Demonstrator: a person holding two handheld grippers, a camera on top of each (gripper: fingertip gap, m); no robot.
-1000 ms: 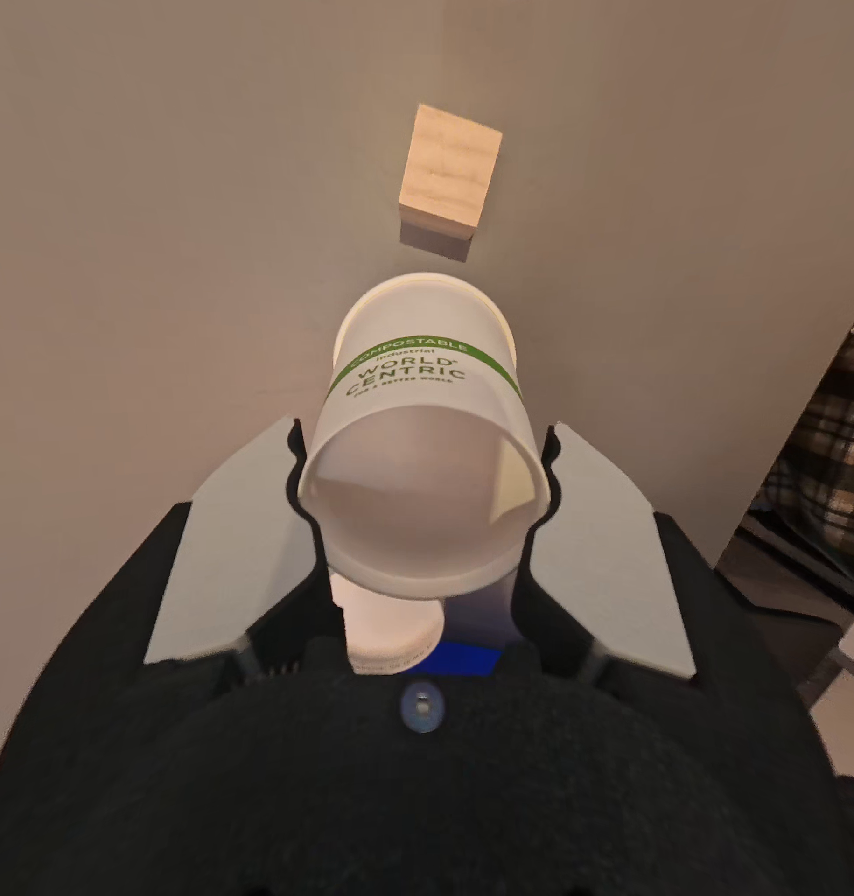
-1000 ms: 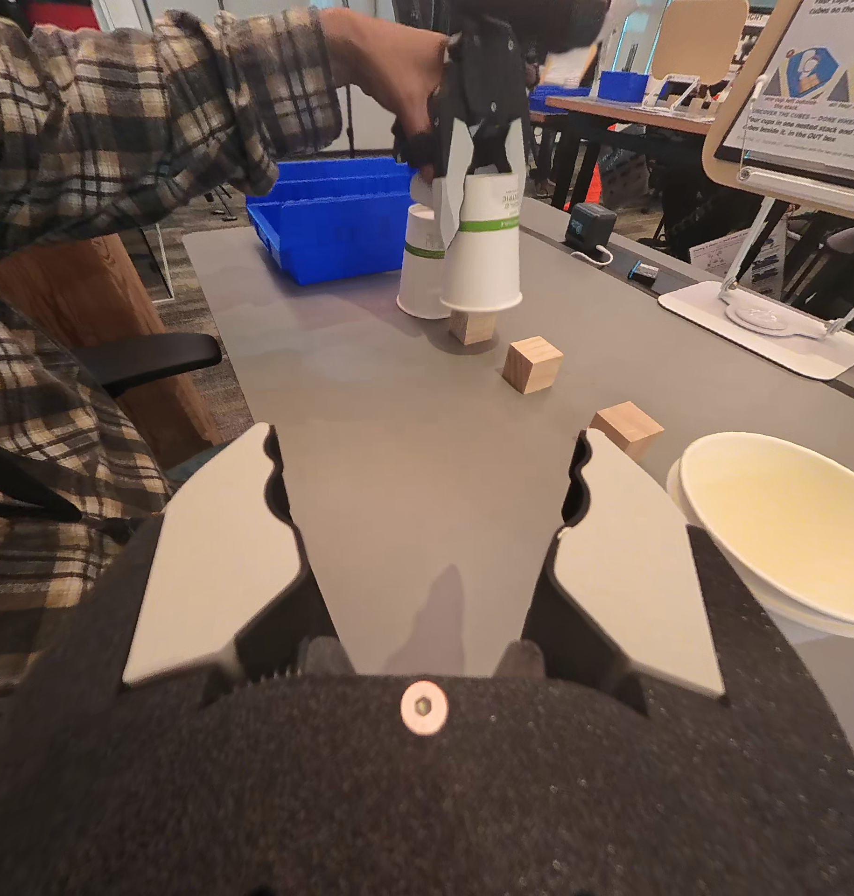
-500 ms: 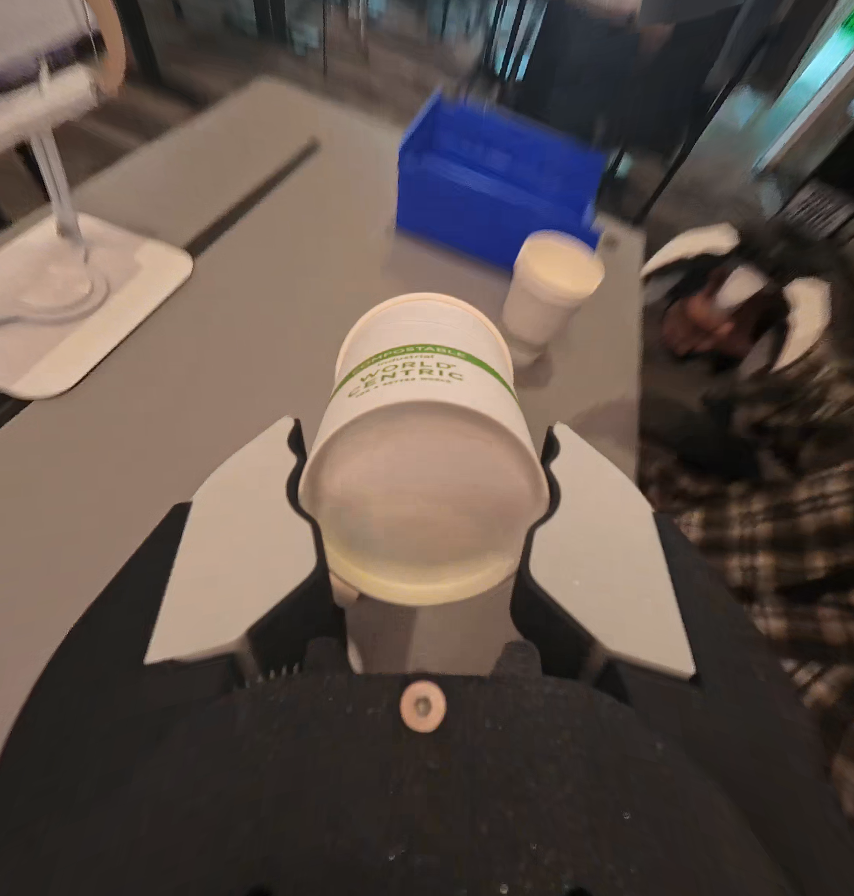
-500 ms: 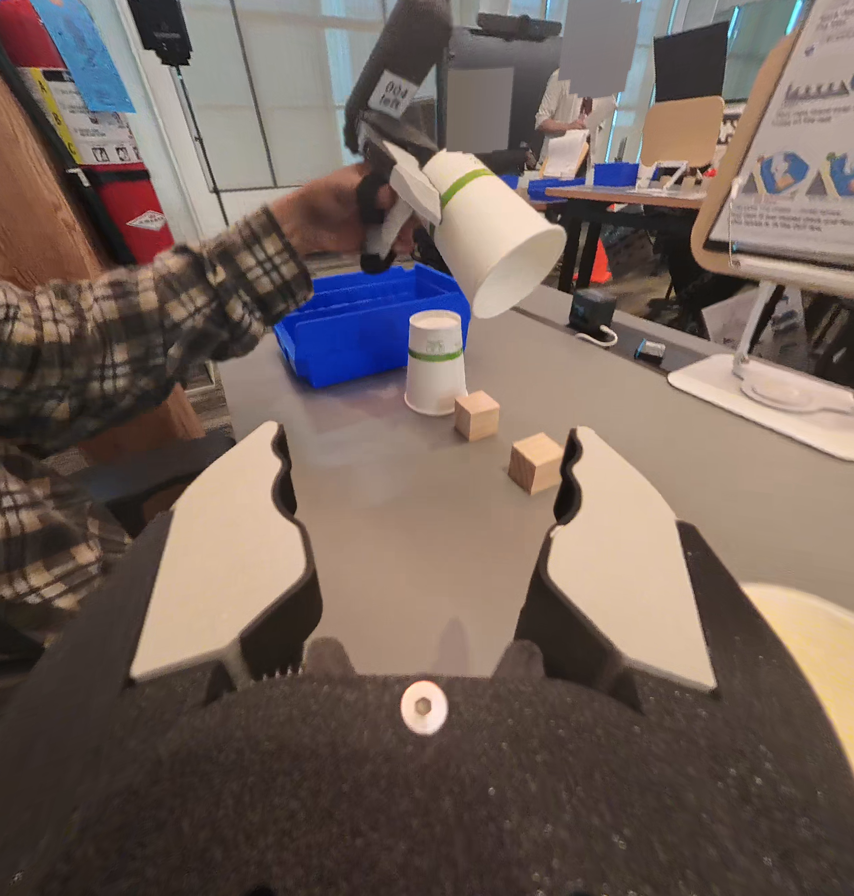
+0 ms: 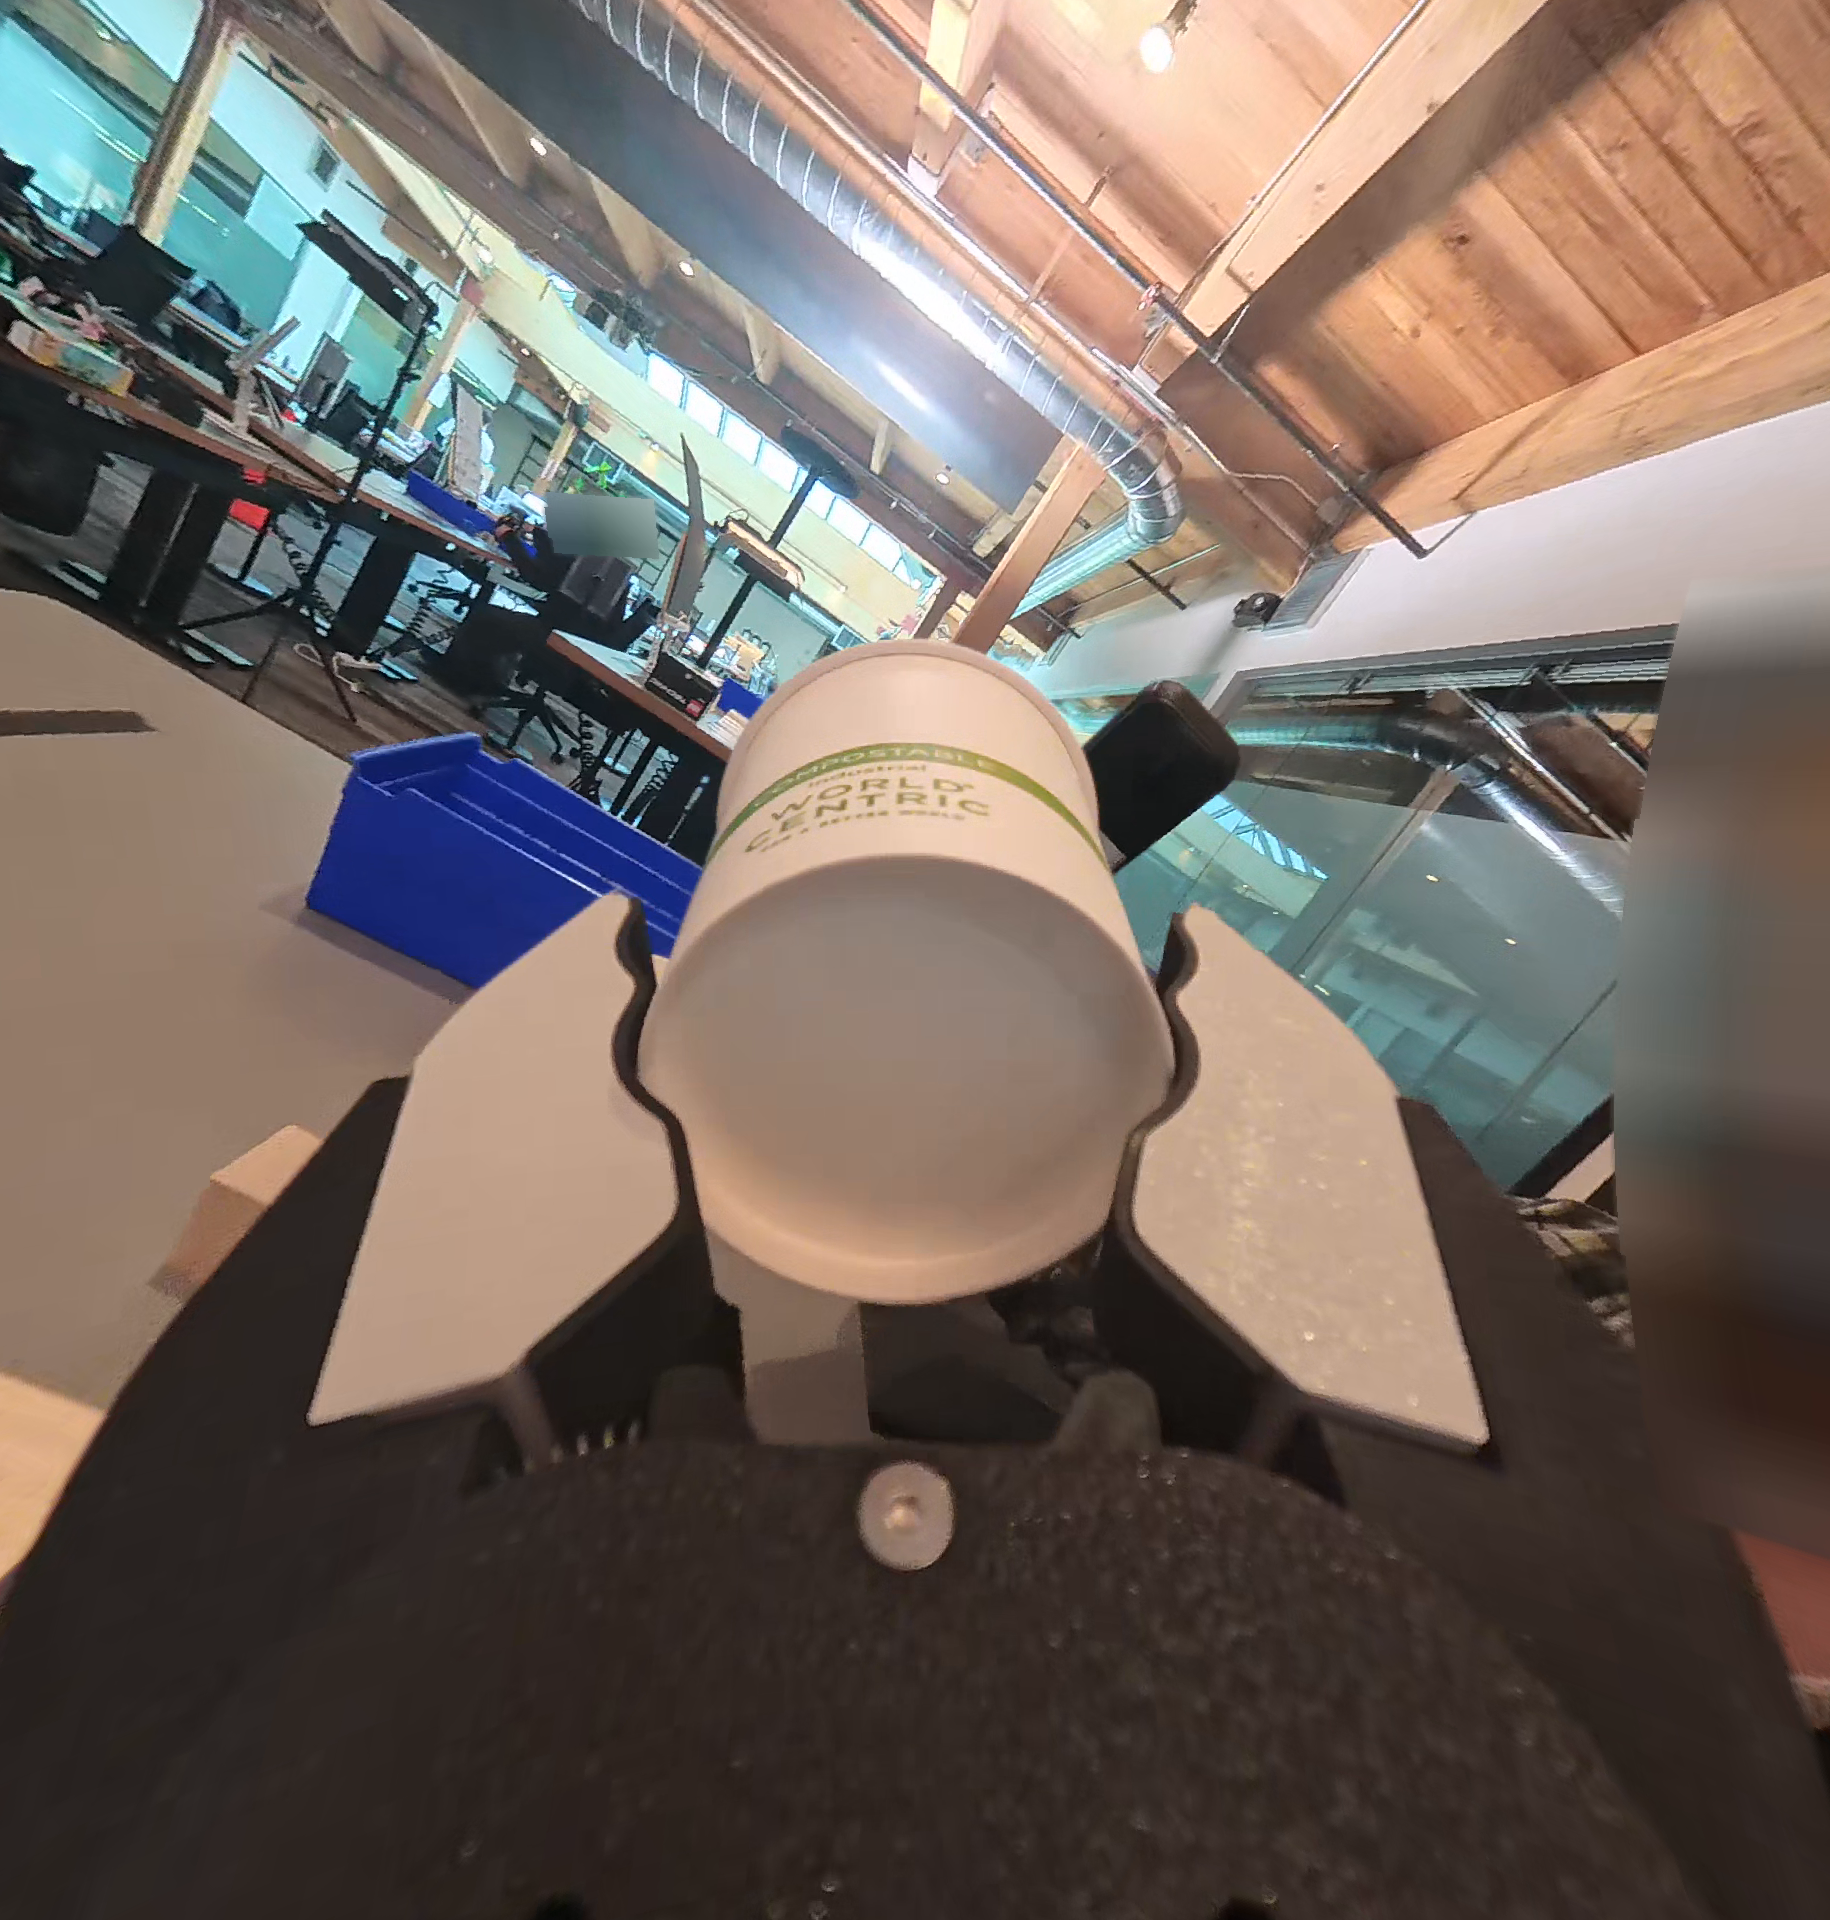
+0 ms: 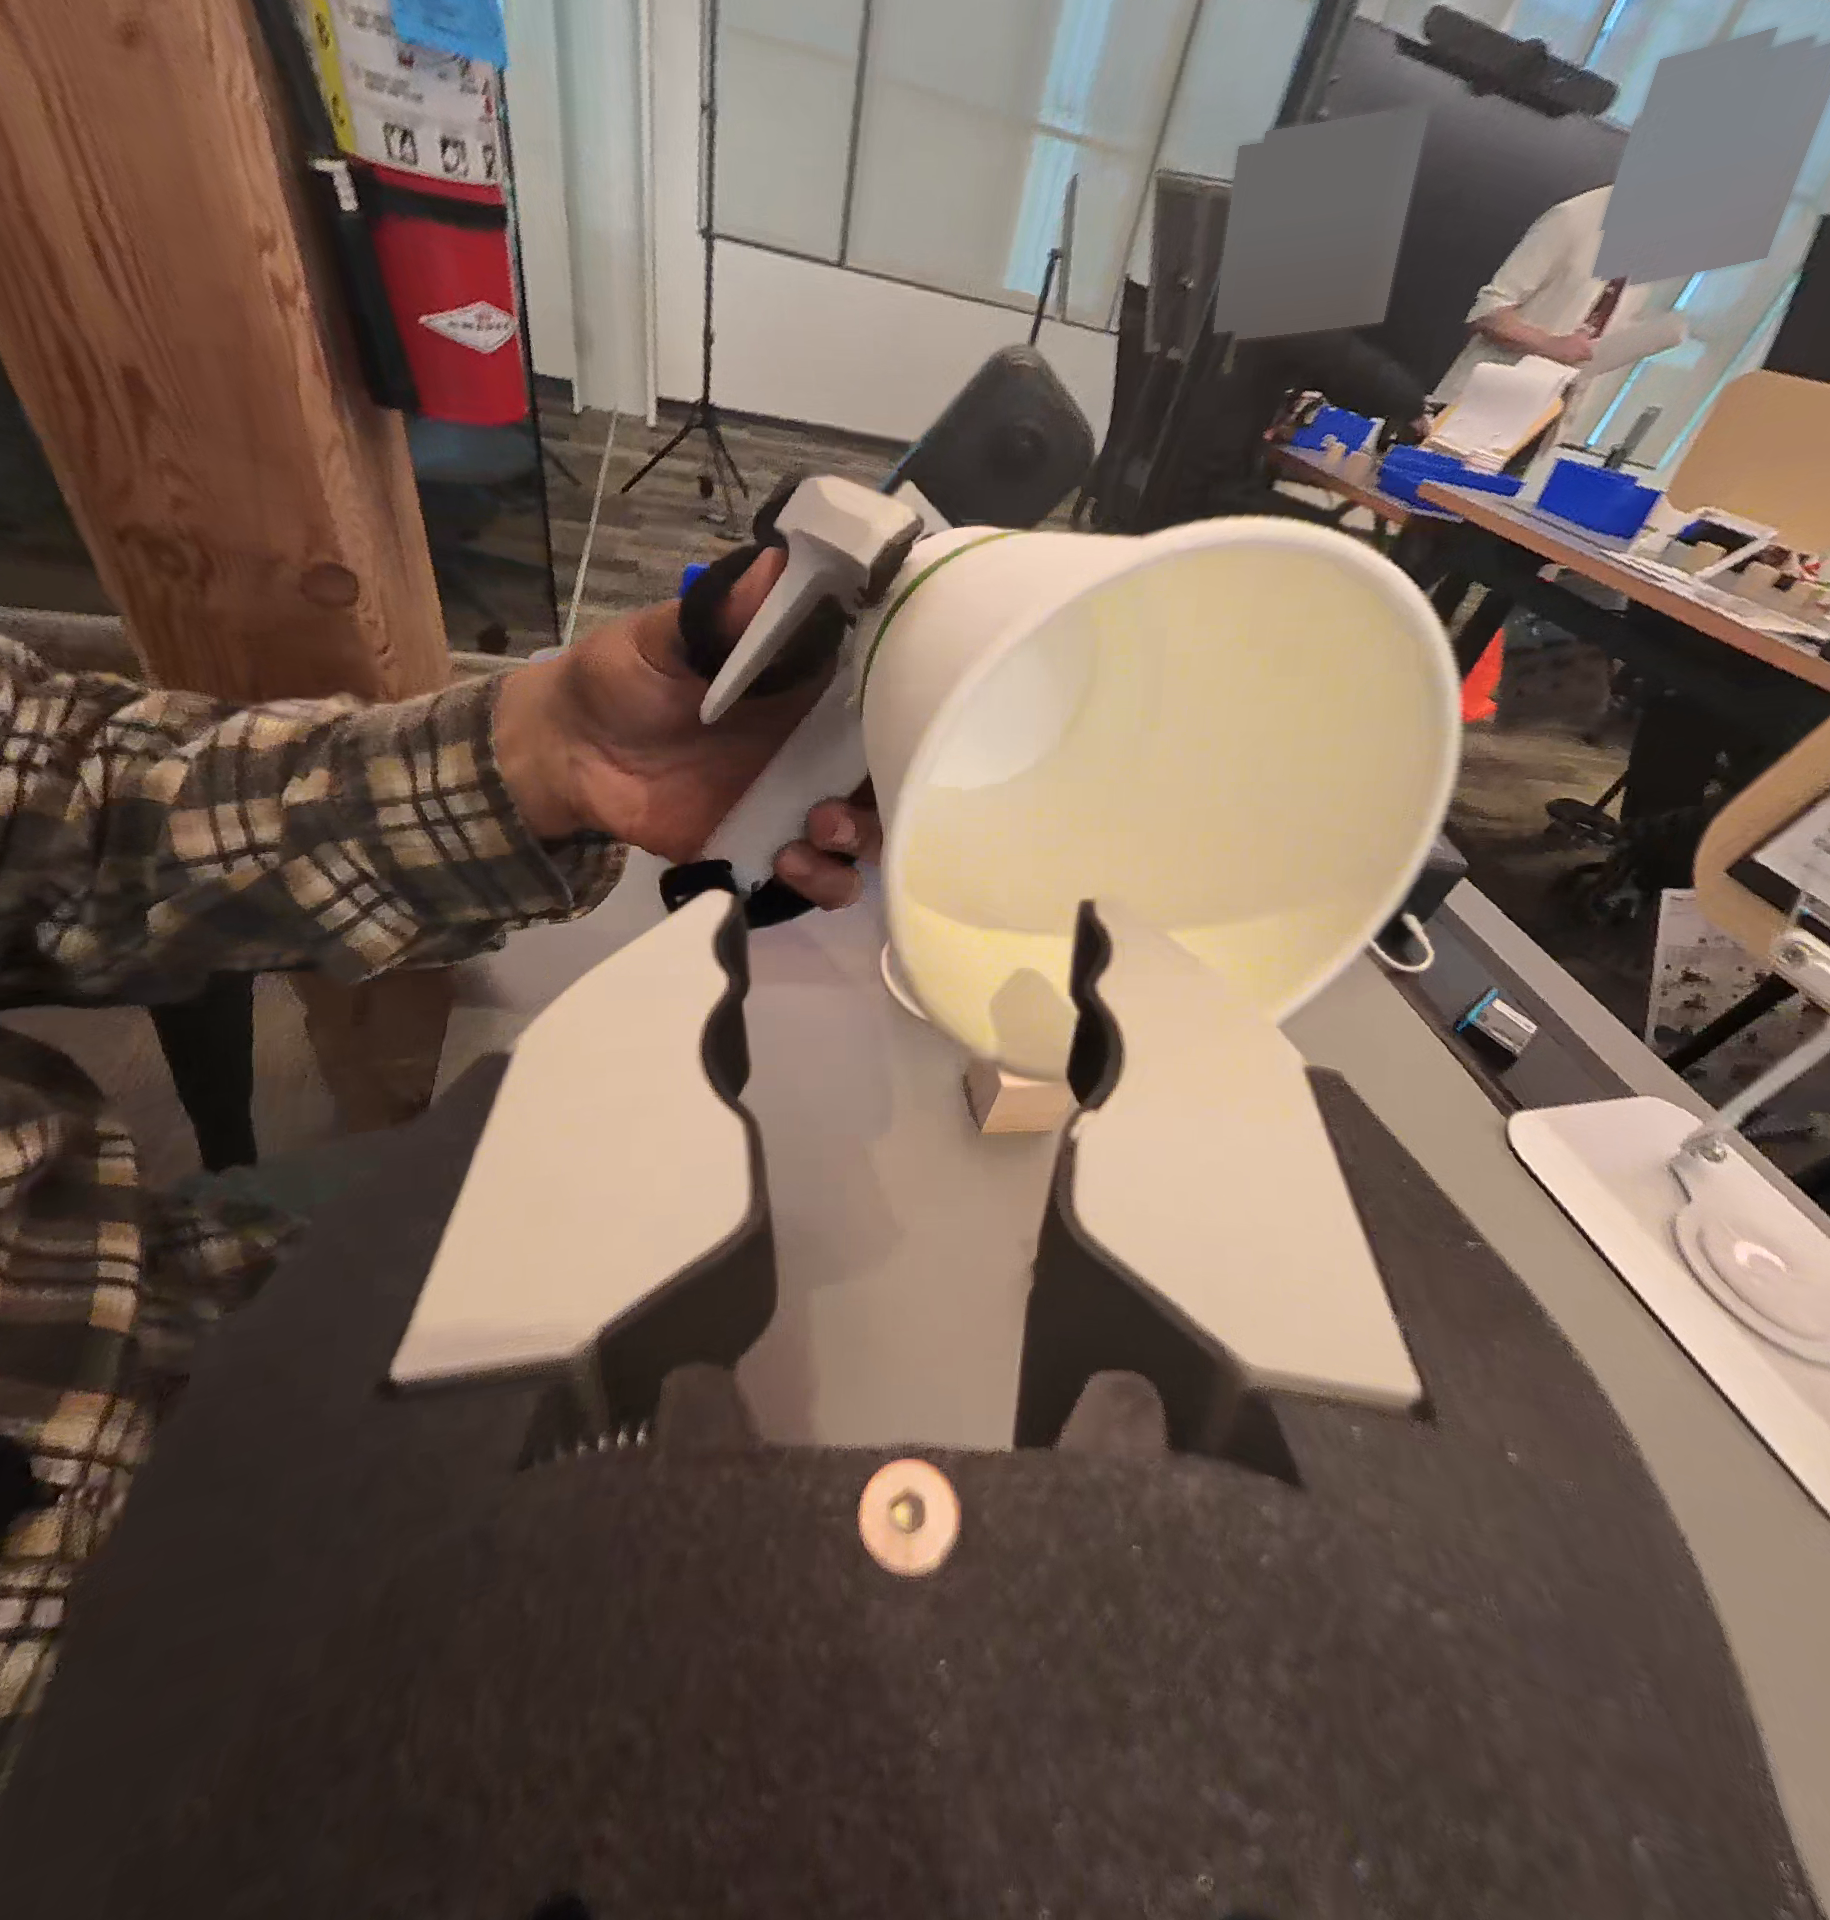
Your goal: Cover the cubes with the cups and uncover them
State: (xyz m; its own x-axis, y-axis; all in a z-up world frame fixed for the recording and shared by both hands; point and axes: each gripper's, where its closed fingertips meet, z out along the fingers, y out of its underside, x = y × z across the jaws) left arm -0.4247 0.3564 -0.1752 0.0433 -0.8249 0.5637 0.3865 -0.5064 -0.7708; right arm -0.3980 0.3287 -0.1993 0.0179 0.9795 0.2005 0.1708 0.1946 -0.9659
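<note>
White paper cup with a green band (image 5: 906, 997) is clamped at its base end between the left gripper (image 5: 906, 1039) fingers and held aloft, tipped sideways, probably so the right gripper can take it. In the right wrist view its open mouth (image 6: 1171, 790) faces the right gripper (image 6: 906, 1023), whose fingers are parted and hold nothing. Only that view shows the cup's interior, the person's hand (image 6: 630, 738) and a pale wooden cube (image 6: 1015, 1101) on the grey table (image 6: 890, 1299) below. The left wrist view alone shows the blue plastic bin (image 5: 475, 852).

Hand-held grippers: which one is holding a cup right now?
The left hand-held gripper, shut on the white green-banded cup held tipped above the table. The right hand-held gripper is open with nothing between its fingers.
</note>
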